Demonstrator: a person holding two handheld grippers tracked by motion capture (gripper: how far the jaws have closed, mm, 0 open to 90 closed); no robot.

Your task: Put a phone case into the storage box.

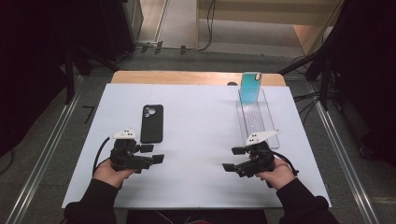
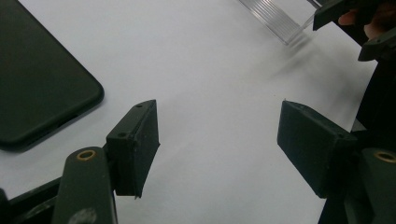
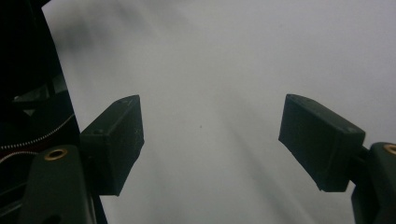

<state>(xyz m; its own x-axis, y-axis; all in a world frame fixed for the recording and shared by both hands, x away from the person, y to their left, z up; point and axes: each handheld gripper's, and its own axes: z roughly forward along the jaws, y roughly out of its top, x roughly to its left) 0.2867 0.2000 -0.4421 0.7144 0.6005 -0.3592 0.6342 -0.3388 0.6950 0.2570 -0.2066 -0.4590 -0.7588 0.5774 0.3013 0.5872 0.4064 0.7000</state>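
Observation:
A black phone case (image 1: 152,123) lies flat, camera cut-out up, on the white table top (image 1: 196,126); its corner shows in the left gripper view (image 2: 42,88). A teal phone case (image 1: 250,87) stands upright at the far end of a clear plastic rack (image 1: 258,119). My left gripper (image 1: 152,153) rests low near the front left, just below the black case, jaws open and empty (image 2: 217,140). My right gripper (image 1: 234,158) sits at the front right, just below the rack's near end, pointing left, jaws open over bare table (image 3: 210,140).
The near end of the clear rack (image 2: 275,18) and the other gripper (image 2: 359,23) appear at the top right of the left gripper view. A wooden table edge (image 1: 187,77) runs behind the white top. Cables and dark stands surround the table.

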